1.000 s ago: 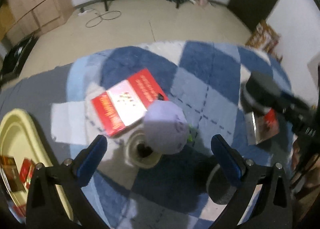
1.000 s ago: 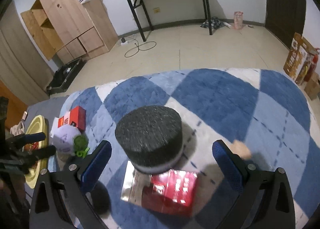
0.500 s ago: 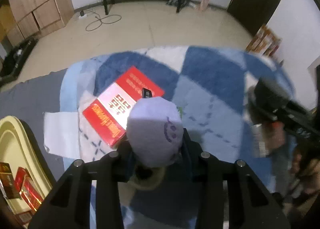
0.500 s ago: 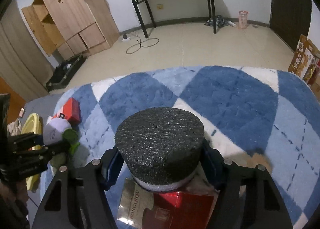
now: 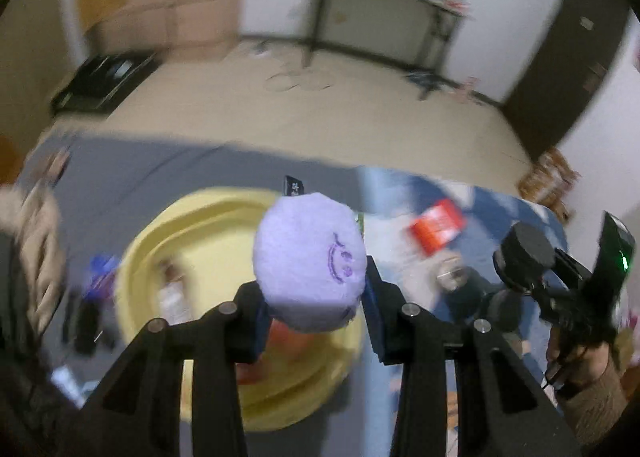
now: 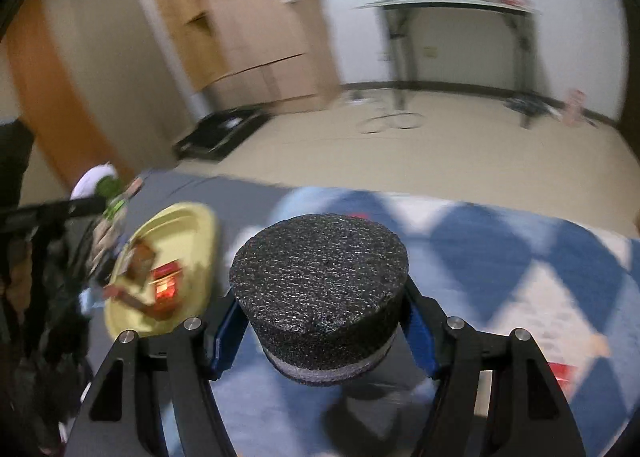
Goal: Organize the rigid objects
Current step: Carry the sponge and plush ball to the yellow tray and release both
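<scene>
My left jaws [image 5: 316, 299] are clamped on the lilac plush ball [image 5: 309, 265], held in the air above the yellow tray [image 5: 208, 225]; my right jaws [image 6: 322, 331] are clamped on the black foam cylinder [image 6: 320, 285], raised above the blue checked rug [image 6: 520, 257]. Small red boxes [image 6: 166, 285] lie in the tray, left of the cylinder. Farther out, a red box [image 5: 438, 225] lies on the rug.

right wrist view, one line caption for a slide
Right gripper shut on a black foam puck above the blue checked rug, yellow tray to its left.
</scene>
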Action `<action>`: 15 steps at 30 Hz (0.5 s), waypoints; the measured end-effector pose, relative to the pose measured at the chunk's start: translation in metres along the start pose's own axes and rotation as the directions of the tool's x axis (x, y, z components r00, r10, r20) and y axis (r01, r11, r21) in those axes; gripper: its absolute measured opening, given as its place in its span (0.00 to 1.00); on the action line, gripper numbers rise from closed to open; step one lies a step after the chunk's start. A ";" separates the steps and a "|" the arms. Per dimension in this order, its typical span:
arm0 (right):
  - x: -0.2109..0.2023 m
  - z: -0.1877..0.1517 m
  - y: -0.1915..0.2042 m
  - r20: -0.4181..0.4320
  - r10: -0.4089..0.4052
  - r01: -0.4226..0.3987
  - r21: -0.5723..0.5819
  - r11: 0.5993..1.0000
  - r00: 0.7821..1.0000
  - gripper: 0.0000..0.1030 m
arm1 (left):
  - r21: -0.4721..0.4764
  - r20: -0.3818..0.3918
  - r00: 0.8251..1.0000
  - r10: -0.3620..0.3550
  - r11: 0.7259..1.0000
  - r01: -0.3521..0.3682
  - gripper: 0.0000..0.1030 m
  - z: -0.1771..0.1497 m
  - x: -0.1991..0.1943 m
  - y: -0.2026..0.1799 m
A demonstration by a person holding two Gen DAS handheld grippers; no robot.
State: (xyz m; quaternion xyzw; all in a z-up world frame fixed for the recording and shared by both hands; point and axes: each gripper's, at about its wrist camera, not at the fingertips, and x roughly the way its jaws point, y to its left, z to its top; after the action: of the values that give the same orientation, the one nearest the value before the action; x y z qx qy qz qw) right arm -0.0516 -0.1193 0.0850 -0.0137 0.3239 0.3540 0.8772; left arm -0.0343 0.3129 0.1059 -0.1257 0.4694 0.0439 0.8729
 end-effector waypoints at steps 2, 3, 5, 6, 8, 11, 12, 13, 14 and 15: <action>0.019 -0.001 0.050 -0.006 0.022 -0.022 -0.117 0.993 1.000 0.66 | -0.033 0.002 1.000 0.007 0.999 -0.007 0.40 -0.009 0.001 0.028; 0.030 -0.003 0.070 -0.022 0.044 -0.047 -0.147 0.988 0.999 0.66 | -0.069 -0.007 1.000 -0.008 0.998 0.008 0.40 -0.016 0.008 0.045; 0.060 -0.006 0.107 -0.071 0.086 -0.098 -0.189 0.977 0.994 0.66 | -0.118 -0.016 1.000 -0.019 0.993 0.017 0.40 -0.023 0.020 0.065; 0.075 -0.009 0.125 -0.087 0.087 -0.105 -0.218 0.970 0.992 0.66 | -0.143 -0.021 0.999 -0.028 0.989 0.024 0.40 -0.025 0.031 0.078; 0.102 -0.012 0.149 -0.122 0.092 -0.119 -0.239 0.964 0.988 0.66 | -0.179 -0.025 1.000 -0.018 0.984 0.013 0.40 -0.030 0.043 0.094; 0.133 -0.012 0.171 -0.140 0.096 -0.131 -0.266 0.955 0.985 0.66 | -0.262 0.026 0.998 -0.060 0.963 0.064 0.40 -0.034 0.041 0.123; 0.140 -0.012 0.174 -0.146 0.091 -0.129 -0.277 0.952 0.985 0.66 | -0.281 0.031 0.997 -0.077 0.956 0.083 0.40 -0.038 0.042 0.134; 0.148 -0.013 0.179 -0.152 0.082 -0.124 -0.293 0.948 0.985 0.66 | -0.283 0.020 0.996 -0.086 0.955 0.088 0.40 -0.040 0.046 0.140; 0.154 -0.013 0.184 -0.155 0.078 -0.123 -0.304 0.945 0.985 0.66 | -0.283 0.006 0.996 -0.091 0.955 0.089 0.40 -0.041 0.052 0.140; 0.161 -0.014 0.188 -0.156 0.078 -0.124 -0.310 0.943 0.985 0.66 | -0.284 -0.020 0.995 -0.099 0.955 0.089 0.40 -0.043 0.063 0.142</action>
State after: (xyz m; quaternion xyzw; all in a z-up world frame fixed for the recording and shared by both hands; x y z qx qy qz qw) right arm -0.0910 0.1168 0.0198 -0.1634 0.3243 0.4444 0.8189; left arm -0.0615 0.4364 0.0055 -0.2718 0.4667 0.0669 0.8389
